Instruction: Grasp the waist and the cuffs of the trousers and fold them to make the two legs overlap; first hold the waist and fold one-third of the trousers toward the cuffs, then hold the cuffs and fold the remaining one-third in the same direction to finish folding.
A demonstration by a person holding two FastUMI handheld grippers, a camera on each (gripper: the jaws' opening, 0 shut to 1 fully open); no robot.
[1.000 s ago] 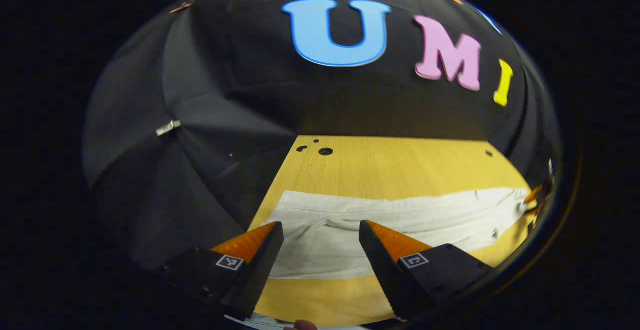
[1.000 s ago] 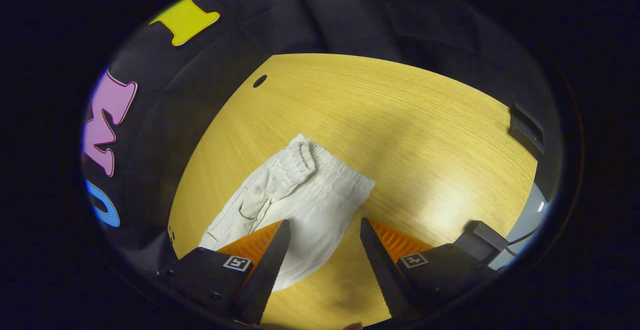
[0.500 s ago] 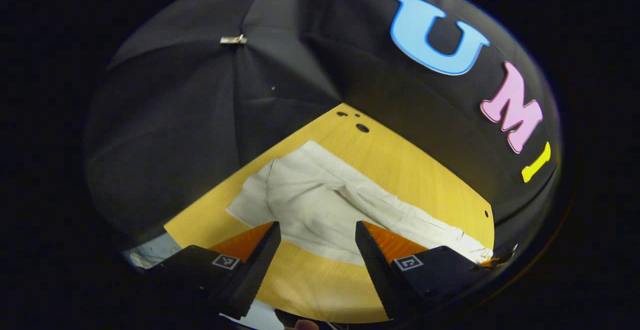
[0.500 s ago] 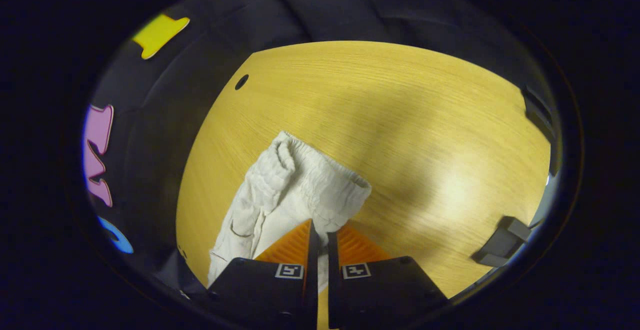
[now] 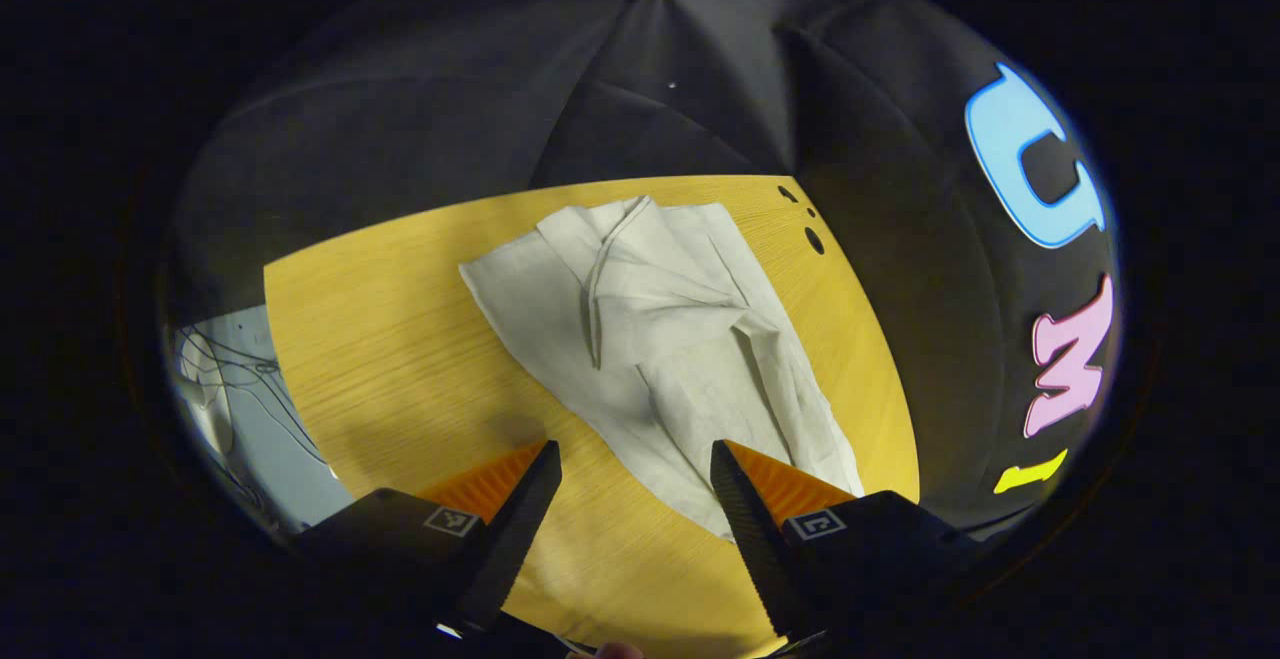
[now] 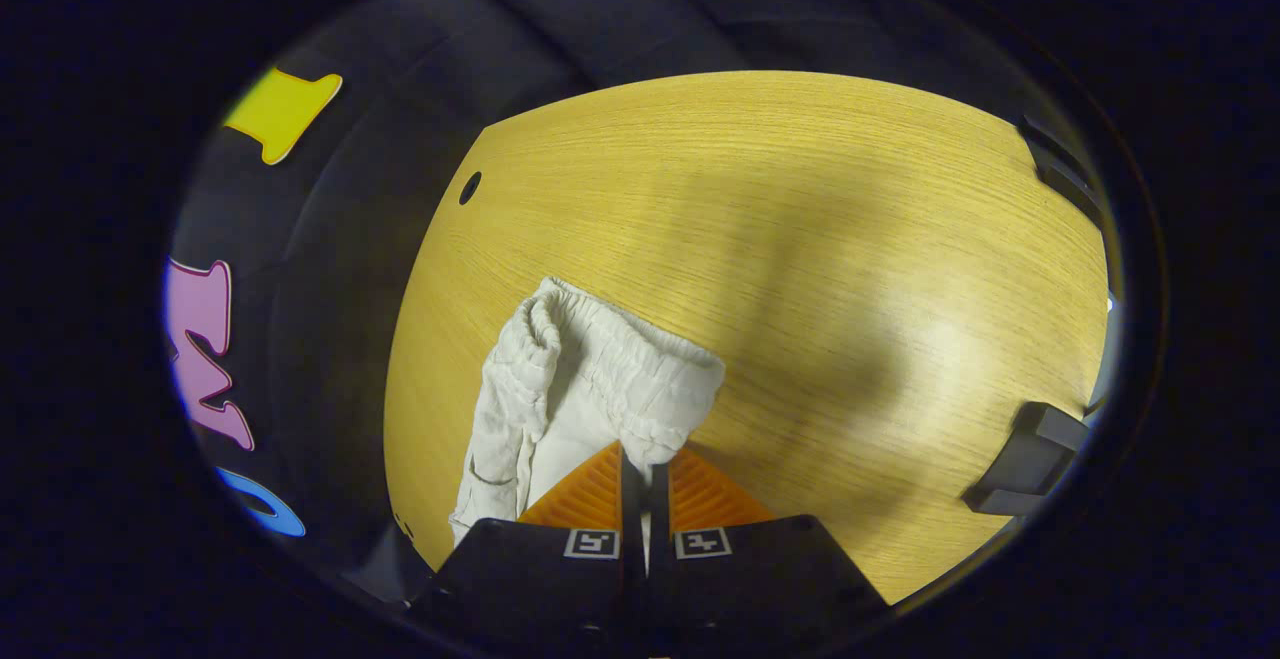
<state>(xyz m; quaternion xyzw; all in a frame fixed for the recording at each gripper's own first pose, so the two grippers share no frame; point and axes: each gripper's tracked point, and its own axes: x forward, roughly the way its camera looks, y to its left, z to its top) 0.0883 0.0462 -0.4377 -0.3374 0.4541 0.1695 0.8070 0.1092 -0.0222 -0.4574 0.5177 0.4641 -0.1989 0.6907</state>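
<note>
Your yellow wood-grain table (image 5: 400,339) carries the white cotton trousers (image 5: 650,339), now at the left gripper view's centre, cuffs uppermost. Your right gripper (image 6: 645,464), wide a second ago, has pinched the elastic waist (image 6: 620,364) at lower centre; your left gripper (image 5: 635,484) stays wide, so the leg-overlap fold can begin.

In the right gripper view, the right gripper (image 6: 645,464) covers the lower stretch of the trousers (image 6: 590,389), so the fabric between the jaws is mostly hidden. In the left gripper view the trousers (image 5: 650,339) run behind 1 finger (image 5: 745,509), near end hidden.
</note>
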